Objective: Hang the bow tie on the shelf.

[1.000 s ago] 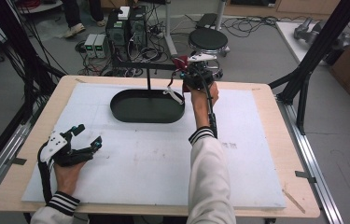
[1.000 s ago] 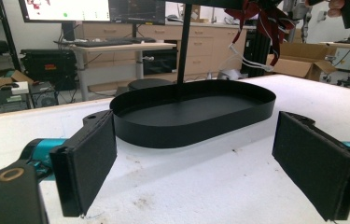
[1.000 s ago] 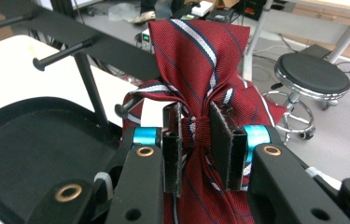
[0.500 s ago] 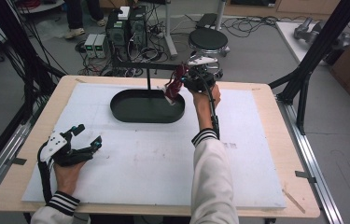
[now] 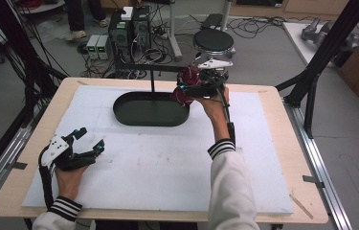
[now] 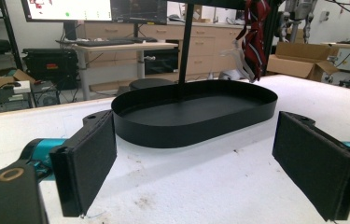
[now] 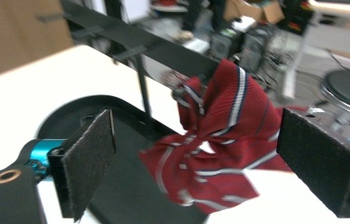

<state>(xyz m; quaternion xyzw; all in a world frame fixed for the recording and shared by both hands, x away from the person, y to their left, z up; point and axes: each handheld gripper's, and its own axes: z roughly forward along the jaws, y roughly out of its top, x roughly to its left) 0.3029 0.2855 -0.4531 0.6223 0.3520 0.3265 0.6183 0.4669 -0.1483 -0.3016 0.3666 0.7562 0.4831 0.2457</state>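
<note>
White padding covers the worktop, with a black oval tray (image 5: pixel 151 109) near its far edge. On the stand's crossbar (image 7: pixel 163 49) hangs a red striped bow tie (image 7: pixel 219 140), apparently hooked there. The right gripper (image 5: pixel 189 89) has just been opening, its pads off the tie: release step, withdrawal next. Near the front-left corner, the left gripper (image 5: pixel 88 143) gapes empty; its view shows the tie dangling above the tray.

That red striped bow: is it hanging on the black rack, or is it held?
Hanging. The bow dangles from the rack's crossbar; the right hand-held gripper has just been opening, pads apart beside it.
</note>
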